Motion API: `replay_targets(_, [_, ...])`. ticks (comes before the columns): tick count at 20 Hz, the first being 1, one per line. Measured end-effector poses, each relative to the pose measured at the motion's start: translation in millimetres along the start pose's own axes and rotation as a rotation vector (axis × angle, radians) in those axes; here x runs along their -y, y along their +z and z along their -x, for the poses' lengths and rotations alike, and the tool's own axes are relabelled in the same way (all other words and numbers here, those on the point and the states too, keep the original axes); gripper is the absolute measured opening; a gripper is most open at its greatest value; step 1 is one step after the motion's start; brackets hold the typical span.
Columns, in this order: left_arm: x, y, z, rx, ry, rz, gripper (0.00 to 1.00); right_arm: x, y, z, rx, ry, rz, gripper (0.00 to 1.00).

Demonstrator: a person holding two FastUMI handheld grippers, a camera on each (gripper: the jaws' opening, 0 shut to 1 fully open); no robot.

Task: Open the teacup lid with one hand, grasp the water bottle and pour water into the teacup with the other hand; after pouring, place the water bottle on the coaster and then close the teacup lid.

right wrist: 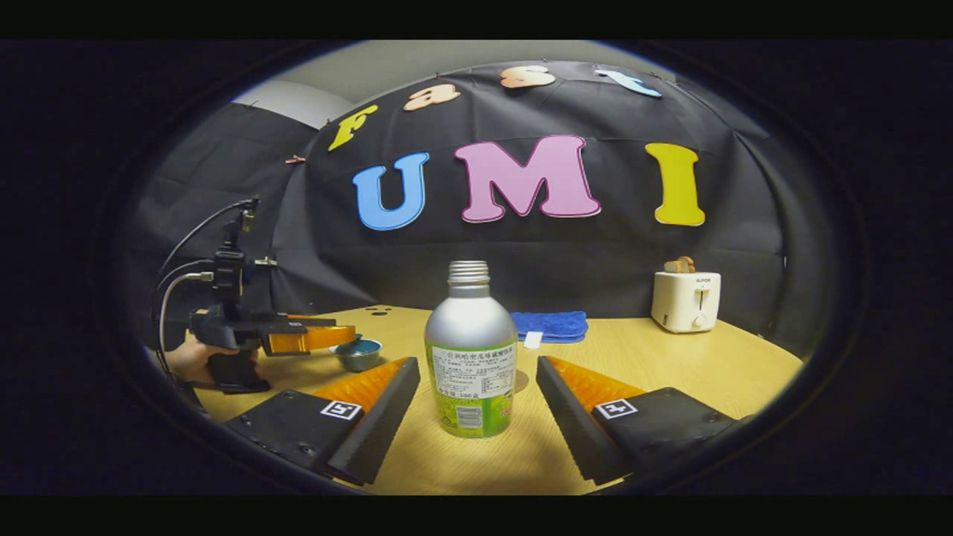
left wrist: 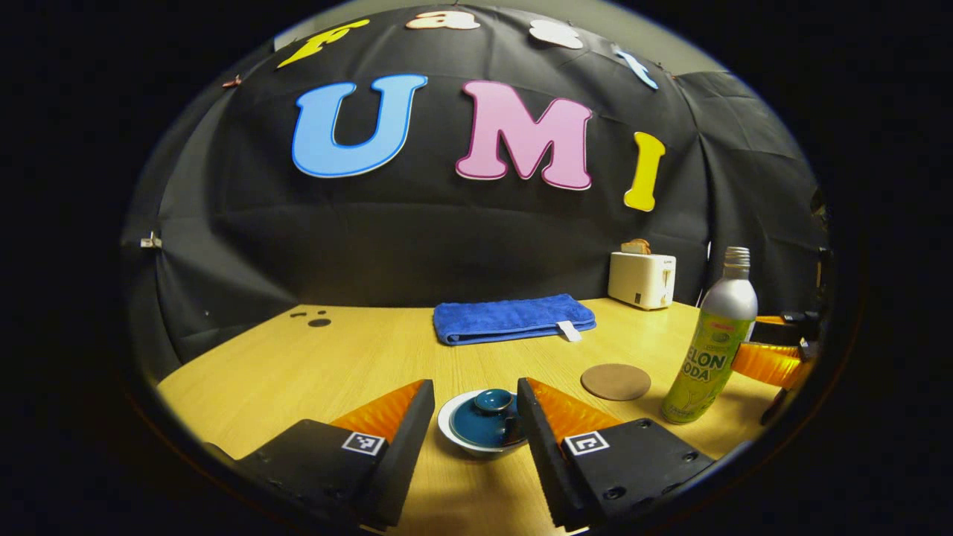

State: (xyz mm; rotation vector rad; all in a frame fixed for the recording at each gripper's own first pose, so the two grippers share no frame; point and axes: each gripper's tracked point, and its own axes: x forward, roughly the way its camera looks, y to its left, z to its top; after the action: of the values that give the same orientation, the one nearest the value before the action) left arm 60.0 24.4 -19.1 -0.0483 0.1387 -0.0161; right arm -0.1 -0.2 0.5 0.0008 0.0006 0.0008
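Table: a pale wooden table [left wrist: 298, 357] fills the booth floor of both views, backed by the black cloth wall.
Towel: a folded blue towel [left wrist: 514, 318] lies at the table's far edge.
Toaster: a white toaster [right wrist: 686, 300] stands in the far corner, well apart from the task's things.
Water bottle: the water bottle [right wrist: 470, 353] stands upright, uncapped, between the right gripper [right wrist: 476, 406] fingers, touching neither; jaws wide apart.
Teacup: the white teacup [left wrist: 476, 432] with its blue lid [left wrist: 488, 420] on sits just ahead of the left gripper [left wrist: 475, 417], in the gap between fingers that stand apart, not touching.
Coaster: a round brown coaster [left wrist: 616, 381] lies bare between teacup and bottle.
Hand: the right gripper view shows a hand [right wrist: 195, 359] holding the left gripper beside the teacup.
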Motion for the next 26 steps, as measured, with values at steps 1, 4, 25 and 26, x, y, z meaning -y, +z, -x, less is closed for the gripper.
replay_targets(1, [1,0,-2,-0.005,-0.006,0.0,0.72,0,0,0,0.0,0.0,0.0,0.98])
replay_targets(4, [10,-4,-9,-0.028,-0.03,-0.028,0.71,-2,0,0,0.001,0.007,-0.001,0.98])
replay_targets(25, [8,55,35,0.173,-0.019,0.056,0.32,1,-1,-10,-0.003,-0.022,-0.002,0.98])
replay_targets(26, [4,58,44,0.186,-0.014,0.099,0.34,0,-1,-13,-0.004,-0.024,-0.001,0.98])
